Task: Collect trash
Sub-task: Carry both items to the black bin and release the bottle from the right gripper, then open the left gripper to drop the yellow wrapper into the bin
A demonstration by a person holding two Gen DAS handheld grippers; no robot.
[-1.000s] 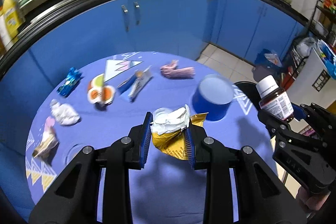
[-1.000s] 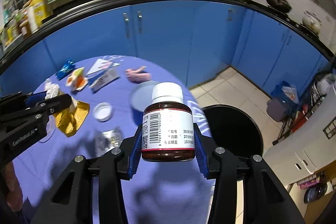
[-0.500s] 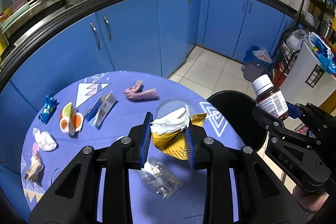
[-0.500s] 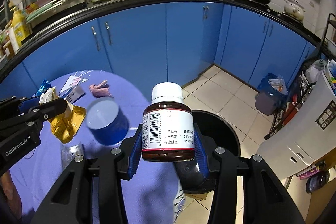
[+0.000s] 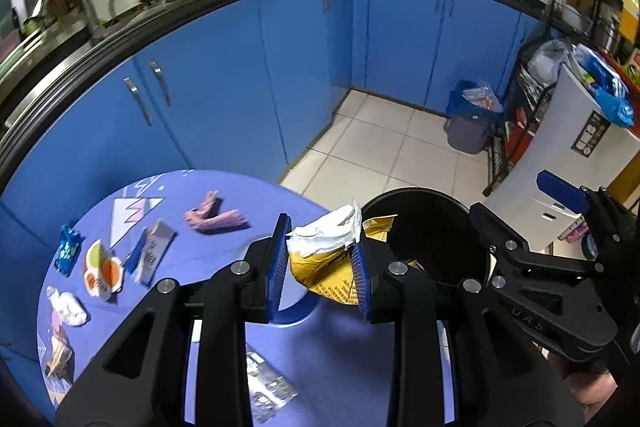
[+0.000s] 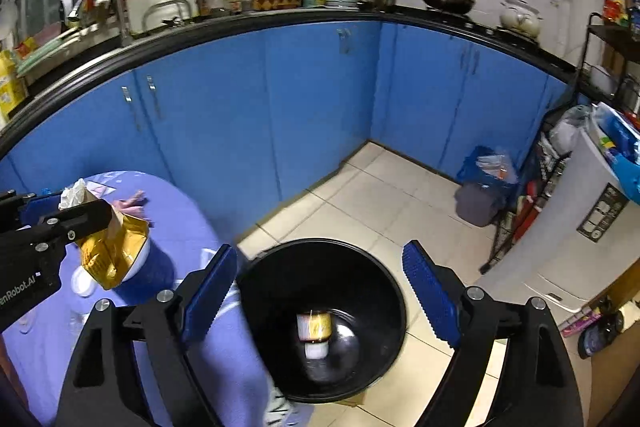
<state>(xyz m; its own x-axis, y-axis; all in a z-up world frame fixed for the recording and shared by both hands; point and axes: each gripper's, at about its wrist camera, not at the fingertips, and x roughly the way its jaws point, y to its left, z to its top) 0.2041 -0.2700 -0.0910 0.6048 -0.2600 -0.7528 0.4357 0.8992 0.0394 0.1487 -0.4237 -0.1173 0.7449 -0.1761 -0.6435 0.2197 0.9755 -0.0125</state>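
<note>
My left gripper (image 5: 320, 247) is shut on a crumpled yellow wrapper (image 5: 328, 275) with white tissue (image 5: 328, 231) on top, held above the table edge beside the black bin (image 5: 440, 199). The same wrapper (image 6: 112, 251) shows in the right wrist view, in the left gripper (image 6: 68, 205). My right gripper (image 6: 320, 255) hangs over the black bin (image 6: 384, 275); its jaws are opening and nothing is between the pads. A brown bottle with a white cap (image 6: 314, 327) is blurred inside the bin. The right gripper (image 5: 508, 195) also appears at the right of the left wrist view.
On the purple-clothed round table (image 5: 192, 187) lie a pink wrapper (image 5: 212, 217), a blue wrapper (image 5: 68, 249), an orange-white packet (image 5: 100, 269), a white tissue ball (image 5: 68, 307), a clear blister pack (image 5: 268, 387) and a blue cup (image 5: 296, 303). Blue cabinets (image 6: 312, 115) and a grey bin (image 6: 480, 199) border the tiled floor.
The right jaws have spread and let go of the brown bottle, which now sits in the black bin. Both grippers have swung from over the table toward the bin.
</note>
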